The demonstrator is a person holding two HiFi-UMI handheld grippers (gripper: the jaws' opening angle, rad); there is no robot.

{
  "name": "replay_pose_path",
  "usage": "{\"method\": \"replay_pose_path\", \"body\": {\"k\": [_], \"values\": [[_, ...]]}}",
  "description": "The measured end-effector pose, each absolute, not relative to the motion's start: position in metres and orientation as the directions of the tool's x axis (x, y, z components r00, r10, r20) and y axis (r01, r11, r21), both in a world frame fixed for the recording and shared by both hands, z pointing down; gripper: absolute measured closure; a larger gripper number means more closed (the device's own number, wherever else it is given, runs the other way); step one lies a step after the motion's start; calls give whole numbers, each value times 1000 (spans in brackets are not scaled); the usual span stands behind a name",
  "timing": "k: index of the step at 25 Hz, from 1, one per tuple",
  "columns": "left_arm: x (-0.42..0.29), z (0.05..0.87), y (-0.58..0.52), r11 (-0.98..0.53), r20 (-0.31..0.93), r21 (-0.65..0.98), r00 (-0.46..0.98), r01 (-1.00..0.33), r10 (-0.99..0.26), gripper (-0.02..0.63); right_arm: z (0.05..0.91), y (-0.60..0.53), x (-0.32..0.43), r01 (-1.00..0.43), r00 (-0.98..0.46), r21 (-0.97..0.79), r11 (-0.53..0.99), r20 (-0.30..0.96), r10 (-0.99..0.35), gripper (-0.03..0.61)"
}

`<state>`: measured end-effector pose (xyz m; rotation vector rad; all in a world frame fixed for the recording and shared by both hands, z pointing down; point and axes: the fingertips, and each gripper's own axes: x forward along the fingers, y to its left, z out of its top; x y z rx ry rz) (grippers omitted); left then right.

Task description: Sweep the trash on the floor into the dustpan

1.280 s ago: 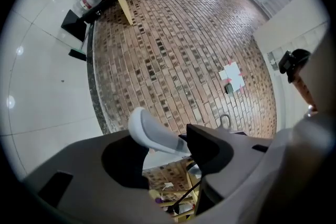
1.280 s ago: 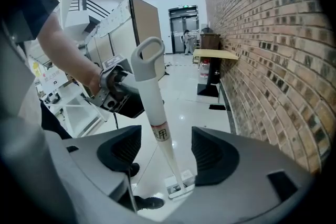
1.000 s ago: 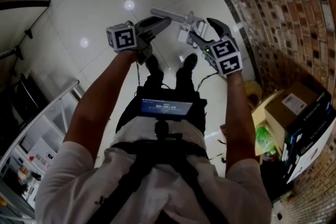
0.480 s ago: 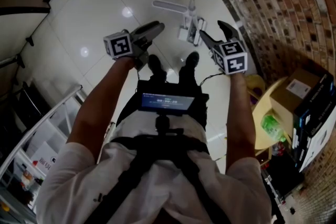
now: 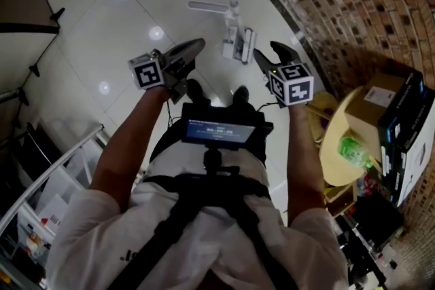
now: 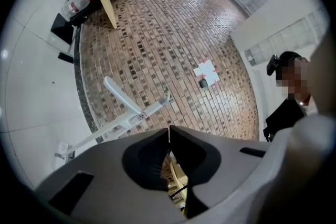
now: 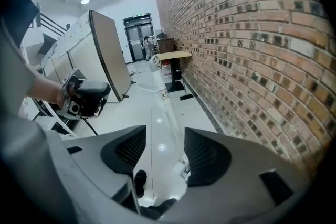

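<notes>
Left gripper [image 5: 196, 45] jaws just snapped together on nothing, right gripper [image 5: 270, 55] jaws apart after narrowing, nothing between them, white long-handled plastic dustpan [image 5: 239, 44] on glossy pale tiled floor [image 5: 129, 17] just ahead, between both claws, beside red-brown brick wall [image 5: 340, 3]

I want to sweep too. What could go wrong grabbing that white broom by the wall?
The left gripper is shut and empty, so it might knock the white broom over instead of gripping it. The right gripper, its jaws just closing on nothing, is near the brick wall and a round table with a green bottle; a swing could hit them.
</notes>
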<state>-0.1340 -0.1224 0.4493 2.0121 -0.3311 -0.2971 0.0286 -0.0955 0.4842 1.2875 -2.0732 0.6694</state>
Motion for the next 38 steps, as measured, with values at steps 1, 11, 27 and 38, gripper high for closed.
{"method": "replay_pose_path", "body": {"k": [1,11,27,38], "values": [[-132,444,-118,-448,-71,888,930,-106,-360,611,483,-92,32,-911,-344,-95,402,715,-609,354],[-88,413,-67,-598,-31,757,899,-264,-436,614,483,-52,82,-915,-323,-60,400,703,-633,566],[-7,416,47,-624,15,675,854,-393,-521,614,471,31,156,-875,-397,-25,483,608,-688,578],[9,405,87,-614,37,665,839,-426,-543,614,463,63,174,-882,-432,-105,460,569,-699,578]]}}
